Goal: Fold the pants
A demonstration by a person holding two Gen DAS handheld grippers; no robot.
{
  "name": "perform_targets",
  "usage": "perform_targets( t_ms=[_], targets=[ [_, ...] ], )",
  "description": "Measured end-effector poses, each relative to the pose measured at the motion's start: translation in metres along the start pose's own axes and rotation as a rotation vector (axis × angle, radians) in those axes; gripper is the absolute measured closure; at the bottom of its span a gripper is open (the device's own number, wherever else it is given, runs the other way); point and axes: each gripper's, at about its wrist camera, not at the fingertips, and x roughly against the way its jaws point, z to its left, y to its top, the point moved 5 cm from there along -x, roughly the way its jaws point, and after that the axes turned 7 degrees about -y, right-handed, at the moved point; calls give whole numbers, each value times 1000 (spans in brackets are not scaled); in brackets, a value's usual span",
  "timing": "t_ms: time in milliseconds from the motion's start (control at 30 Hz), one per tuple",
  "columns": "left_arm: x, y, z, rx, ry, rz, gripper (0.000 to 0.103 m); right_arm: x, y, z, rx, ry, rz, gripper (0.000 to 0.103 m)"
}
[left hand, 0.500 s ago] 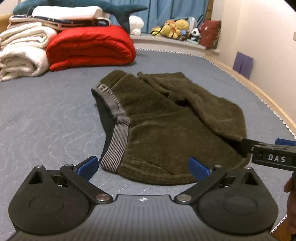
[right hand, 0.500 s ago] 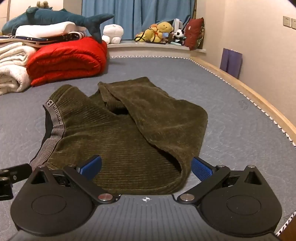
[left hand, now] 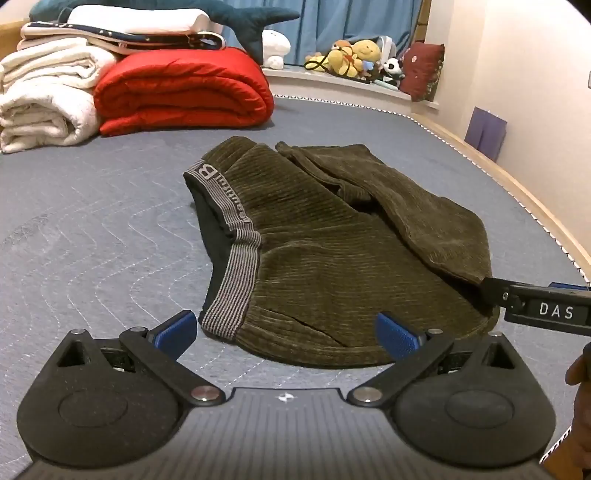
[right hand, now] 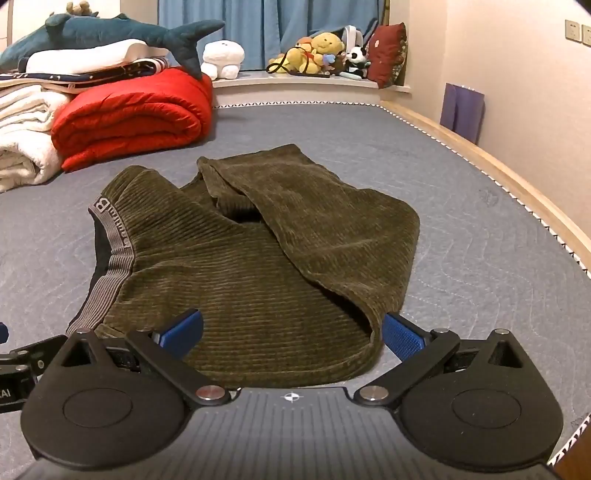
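Olive corduroy pants (left hand: 332, 266) lie folded on the grey-blue mattress (left hand: 92, 229), with the grey striped waistband (left hand: 236, 254) at the left and the legs doubled over on the right. They also show in the right wrist view (right hand: 258, 266). My left gripper (left hand: 286, 332) is open, its blue pads on either side of the near edge of the pants by the waistband end. My right gripper (right hand: 291, 334) is open around the near folded edge. The right gripper's body (left hand: 539, 308) shows at the right of the left wrist view, touching the fold.
A red folded quilt (left hand: 184, 92), white blankets (left hand: 40, 99) and a plush shark (right hand: 110, 33) are stacked at the far left. Soft toys (left hand: 354, 59) sit on the window ledge. The mattress's wooden edge (right hand: 498, 173) runs along the right, beside the wall.
Both grippers have edged slightly forward toward the near edge of the pants. The pants lie as before.
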Motion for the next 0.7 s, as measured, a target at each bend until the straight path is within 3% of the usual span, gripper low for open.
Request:
perform_targets(
  t_ms=[700],
  targets=[
    [1,-3,-2,12,-18,32,0,-5,-5,6,21,-11,23,1]
  ],
)
